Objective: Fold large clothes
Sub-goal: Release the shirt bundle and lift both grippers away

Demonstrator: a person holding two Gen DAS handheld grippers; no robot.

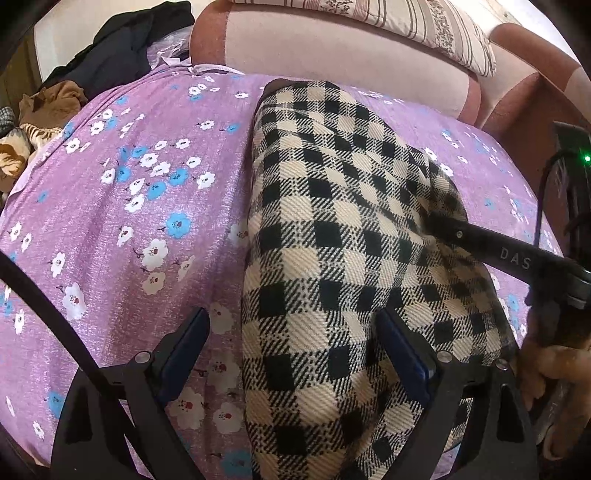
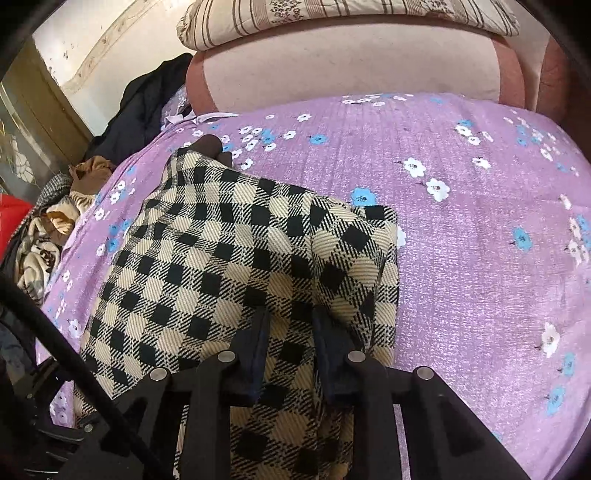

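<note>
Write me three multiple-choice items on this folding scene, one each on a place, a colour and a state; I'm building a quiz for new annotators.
1. Where does the checked garment lie?
A. on the purple flowered sheet
B. on the striped pillow
C. on the floor

2. What colours is the garment?
A. red and white
B. black and cream
C. plain brown

3. How is the right tool?
A. wide open above the sheet
B. shut on the garment
C. out of view

Answers:
1 A: the checked garment rests on the purple flowered sheet, and the striped pillow sits behind it.
2 B: black and cream checks.
3 B: the right tool pinches a fold of cloth, while the left tool stands open.
</note>
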